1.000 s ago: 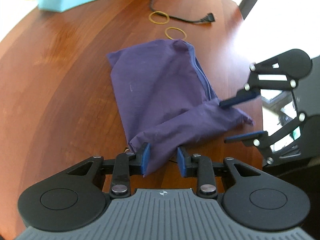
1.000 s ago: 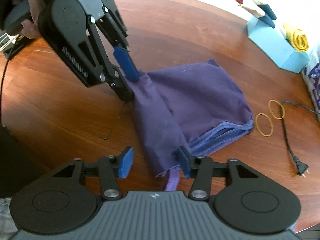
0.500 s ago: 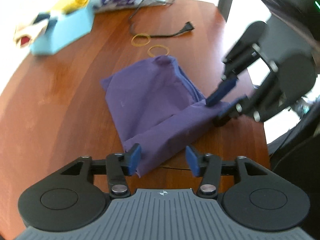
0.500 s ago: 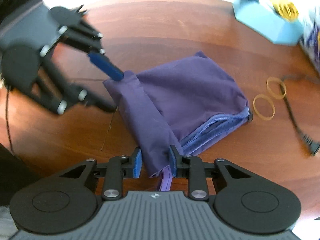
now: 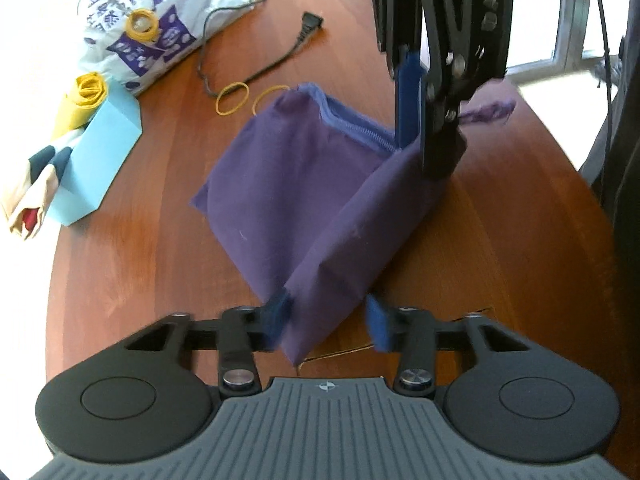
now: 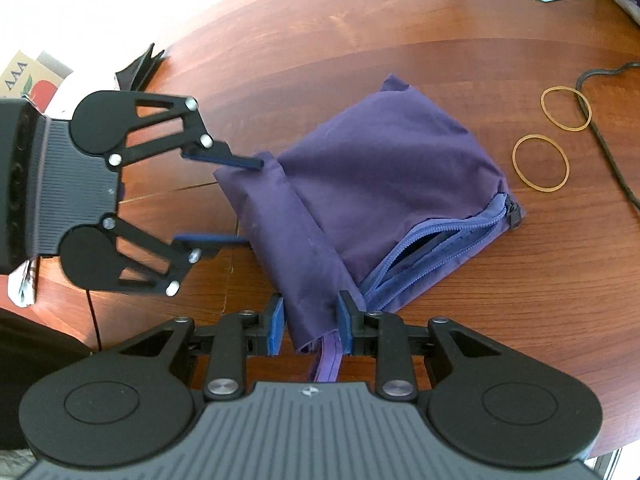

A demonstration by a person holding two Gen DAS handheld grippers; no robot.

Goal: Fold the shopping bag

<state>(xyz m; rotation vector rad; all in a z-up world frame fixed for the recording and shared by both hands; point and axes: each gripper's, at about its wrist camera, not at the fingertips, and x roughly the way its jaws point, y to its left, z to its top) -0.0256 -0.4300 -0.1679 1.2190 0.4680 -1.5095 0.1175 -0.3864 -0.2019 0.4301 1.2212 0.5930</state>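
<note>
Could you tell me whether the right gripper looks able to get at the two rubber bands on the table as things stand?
Probably not right away: the right gripper has the purple bag's corner between its fingers. Otherwise the rubber bands lie uncovered on bare table beyond the bag.

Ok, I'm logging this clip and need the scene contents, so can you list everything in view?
shopping bag: one, purple with a lighter zip, mid-table, one edge folded over.
rubber bands: two, tan, loose on the table past the bag.
cable: one, black, by the bands.
box: one, light blue, left side in the left wrist view.
rolled bag: one, yellow, standing in the box.
plastic bag: one, white with purple print, behind the box.
table: one, reddish wood.
left gripper: black with blue pads, jaws closing round one bag corner.
right gripper: black with blue pads, bag corner between its jaws.
</note>
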